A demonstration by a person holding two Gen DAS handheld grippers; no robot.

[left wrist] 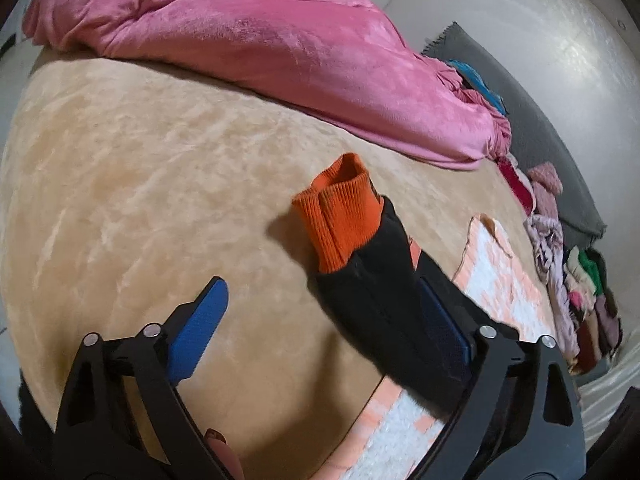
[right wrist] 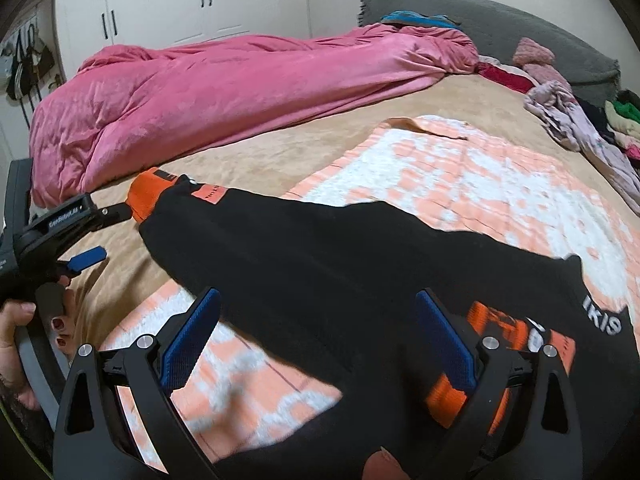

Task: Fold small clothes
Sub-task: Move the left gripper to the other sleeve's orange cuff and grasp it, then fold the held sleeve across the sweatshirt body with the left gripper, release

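A black top (right wrist: 320,240) with orange cuffs and orange print lies across a peach-and-white checked blanket (right wrist: 460,184) on the bed. Its sleeve (left wrist: 380,300) stretches out with the orange cuff (left wrist: 340,208) at the end. My left gripper (left wrist: 320,284) is open wide around the sleeve. The sleeve rests against the right finger and stays well apart from the left pad (left wrist: 200,328). My right gripper (right wrist: 318,294) is open too, with the body of the top spread between its pads. In the right wrist view the left gripper (right wrist: 116,232) sits by the cuff (right wrist: 146,196), held by a hand (right wrist: 16,340).
A beige plush cover (left wrist: 140,180) spreads over the bed. A bunched pink duvet (left wrist: 240,40) lies along its far side. A pile of mixed clothes (right wrist: 560,112) sits by the grey headboard (right wrist: 480,12). White wardrobe doors (right wrist: 180,0) stand behind.
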